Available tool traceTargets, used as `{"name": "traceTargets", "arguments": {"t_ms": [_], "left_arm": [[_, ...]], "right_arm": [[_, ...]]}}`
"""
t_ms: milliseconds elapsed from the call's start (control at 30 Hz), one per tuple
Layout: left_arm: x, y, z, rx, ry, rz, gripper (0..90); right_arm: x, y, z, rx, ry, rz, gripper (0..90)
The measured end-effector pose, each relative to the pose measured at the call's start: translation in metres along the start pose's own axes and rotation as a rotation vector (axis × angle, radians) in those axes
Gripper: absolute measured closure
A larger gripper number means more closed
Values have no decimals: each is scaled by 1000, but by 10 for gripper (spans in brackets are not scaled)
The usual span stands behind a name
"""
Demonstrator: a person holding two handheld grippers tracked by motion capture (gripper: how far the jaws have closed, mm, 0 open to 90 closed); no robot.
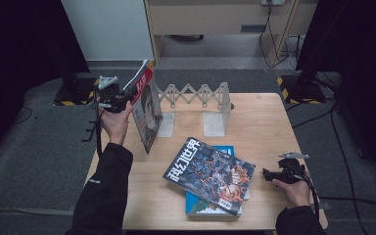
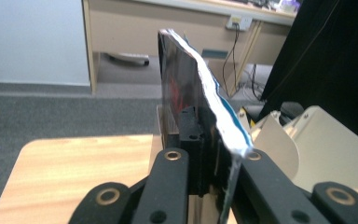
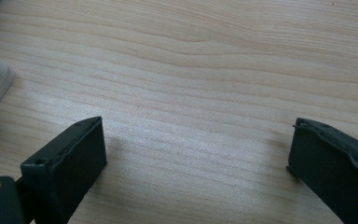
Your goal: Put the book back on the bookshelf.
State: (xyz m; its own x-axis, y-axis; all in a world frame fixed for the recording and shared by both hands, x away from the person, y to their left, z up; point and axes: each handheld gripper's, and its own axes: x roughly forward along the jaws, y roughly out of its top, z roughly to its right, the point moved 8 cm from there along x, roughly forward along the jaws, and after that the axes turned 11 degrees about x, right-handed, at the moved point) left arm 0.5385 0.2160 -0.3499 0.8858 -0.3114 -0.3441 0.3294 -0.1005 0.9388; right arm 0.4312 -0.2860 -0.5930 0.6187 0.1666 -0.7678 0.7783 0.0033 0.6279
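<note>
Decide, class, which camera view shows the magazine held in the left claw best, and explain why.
The high view: the magazine stands upright in the left claw, its red cover showing, beside the white rack. The left gripper view gives only its top edge, pinched between the jaws. The right gripper view looks at the table.

left tongs (image 1: 126, 96) raised, clamped (right tongs (image 1: 267, 173) spread low).
</note>
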Motion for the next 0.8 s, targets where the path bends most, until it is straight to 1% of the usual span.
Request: {"name": "traceTargets", "arguments": {"t_ms": [100, 200, 233, 333, 400, 567, 667, 700, 733, 800], "left_arm": [[-7, -6, 0, -3, -10, -33, 853], [-15, -12, -1, 8, -17, -79, 851], [-17, -14, 0, 9, -25, -92, 850], [-24, -20, 0, 30, -30, -128, 848], [-26, -21, -1, 26, -40, -145, 844], [-22, -16, -3, 11, -62, -157, 814], [-15, -14, -3, 15, -62, -194, 817], [-13, -15, -2, 14, -69, -209, 820], [-11, -14, -1, 10, -71, -210, 831], [-10, -12, 0, 27, -48, -219, 850]], "right_arm": [[0, 0, 0, -5, 1, -3, 43], [0, 0, 0, -5, 1, -4, 43], [-1, -1, 0, -4, 2, -4, 43], [0, -1, -1, -4, 3, -4, 43], [0, -1, -1, -2, 3, -4, 43], [0, 0, -1, -4, 1, -1, 43], [0, -1, -2, -5, 5, -3, 43], [0, -1, -2, -3, 4, -3, 42], [0, -1, -2, -4, 5, -4, 43], [0, -1, -2, -4, 5, -5, 42]]}}
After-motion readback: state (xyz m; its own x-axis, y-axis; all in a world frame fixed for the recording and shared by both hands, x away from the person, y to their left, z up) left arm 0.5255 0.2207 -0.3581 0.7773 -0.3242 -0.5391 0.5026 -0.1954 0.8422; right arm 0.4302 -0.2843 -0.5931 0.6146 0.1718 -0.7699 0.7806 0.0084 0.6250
